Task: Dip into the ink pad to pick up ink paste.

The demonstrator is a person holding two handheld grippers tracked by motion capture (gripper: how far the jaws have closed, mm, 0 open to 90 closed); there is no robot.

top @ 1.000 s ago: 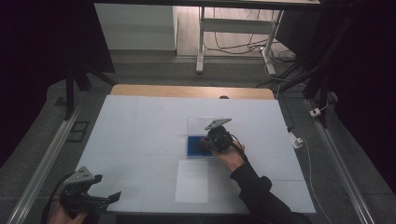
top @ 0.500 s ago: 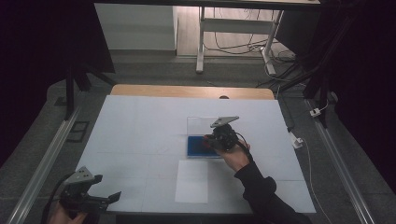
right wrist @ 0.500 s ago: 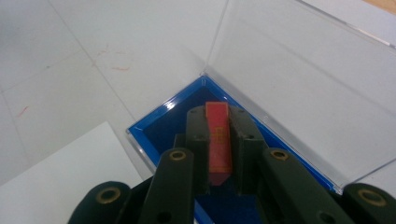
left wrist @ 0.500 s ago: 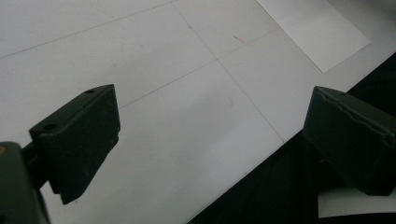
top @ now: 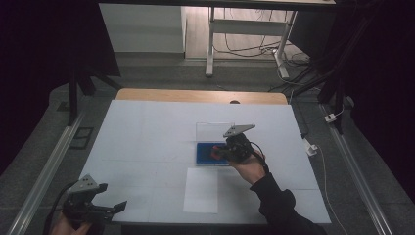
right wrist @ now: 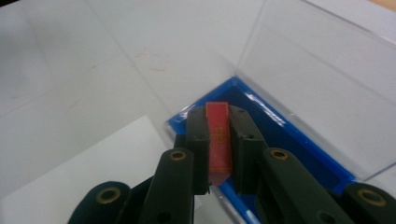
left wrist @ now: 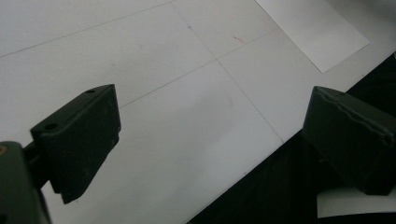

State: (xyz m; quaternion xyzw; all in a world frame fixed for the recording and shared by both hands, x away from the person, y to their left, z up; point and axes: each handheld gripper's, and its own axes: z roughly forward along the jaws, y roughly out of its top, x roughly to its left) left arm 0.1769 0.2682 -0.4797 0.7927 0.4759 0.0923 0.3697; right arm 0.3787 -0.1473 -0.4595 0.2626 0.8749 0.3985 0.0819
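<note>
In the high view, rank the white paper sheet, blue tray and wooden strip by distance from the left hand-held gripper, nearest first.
1. White paper sheet, near edge, just right of the left hand-held gripper.
2. Blue tray, mid-table, at the right hand-held gripper.
3. Wooden strip, along the far edge.

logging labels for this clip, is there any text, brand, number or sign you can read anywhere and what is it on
Nothing here can be read as text.
Red card clamped in the right hand-held gripper: faint yellowish marks on its face, too small and blurred to read.
Blue tray, white sheet, white table cover: no print visible, only thin lines and small red scuffs on the cover.
</note>
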